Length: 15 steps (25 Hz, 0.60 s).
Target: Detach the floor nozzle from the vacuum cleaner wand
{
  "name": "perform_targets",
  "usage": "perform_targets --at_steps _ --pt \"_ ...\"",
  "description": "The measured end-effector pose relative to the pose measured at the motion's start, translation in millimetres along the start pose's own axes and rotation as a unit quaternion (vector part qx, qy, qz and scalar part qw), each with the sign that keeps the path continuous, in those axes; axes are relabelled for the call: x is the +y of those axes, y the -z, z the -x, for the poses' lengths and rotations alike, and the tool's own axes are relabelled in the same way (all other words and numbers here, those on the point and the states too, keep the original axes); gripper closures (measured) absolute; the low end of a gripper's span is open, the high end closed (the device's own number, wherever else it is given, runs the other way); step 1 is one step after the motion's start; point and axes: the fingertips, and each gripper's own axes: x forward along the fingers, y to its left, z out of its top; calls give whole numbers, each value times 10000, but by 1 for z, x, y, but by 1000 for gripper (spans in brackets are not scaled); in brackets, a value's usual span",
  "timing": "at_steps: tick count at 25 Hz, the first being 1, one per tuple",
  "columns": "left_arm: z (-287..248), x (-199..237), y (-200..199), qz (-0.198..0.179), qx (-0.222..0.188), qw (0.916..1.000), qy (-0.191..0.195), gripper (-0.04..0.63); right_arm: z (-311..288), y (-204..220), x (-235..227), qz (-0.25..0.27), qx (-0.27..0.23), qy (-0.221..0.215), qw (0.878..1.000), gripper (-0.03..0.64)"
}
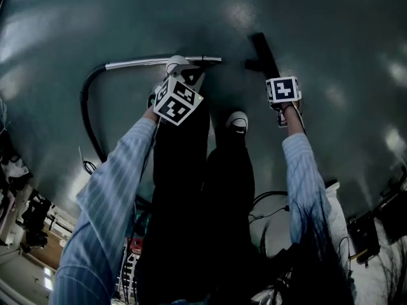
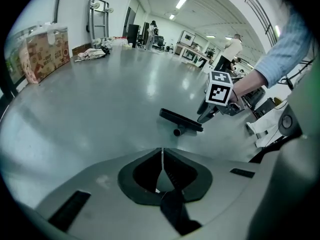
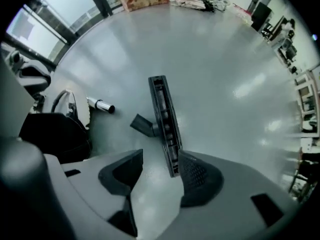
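**A:** Grey glossy floor (image 1: 331, 37). Where's the nozzle (image 1: 264, 53)?
**B:** Lying flat on it, with a gap between it and the wand (image 1: 159, 61). The wand lies to its left, with the hose (image 1: 86, 107).
**A:** Right gripper (image 3: 160, 160)?
**B:** Hanging over the nozzle's near end, jaws spread wide, gripping nothing.
**A:** Left gripper (image 2: 161, 151)?
**B:** Near the wand, jaws pressed together with nothing between them.

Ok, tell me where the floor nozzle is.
Head view, right of centre: the floor nozzle lies on the floor, apart from the wand, just beyond the right gripper.
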Motion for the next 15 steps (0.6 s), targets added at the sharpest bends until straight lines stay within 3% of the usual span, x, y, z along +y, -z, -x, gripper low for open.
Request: perform_targets --at_steps 7,15 --pt "18 -2 -28 251 -153 9995 -83 588 54 -33 31 -449 -943 -710 9920 414" --pt "61 -40 -72 219 -294 9993 -21 588 136 -43 54 -1071 -1742 -1323 9699 414"
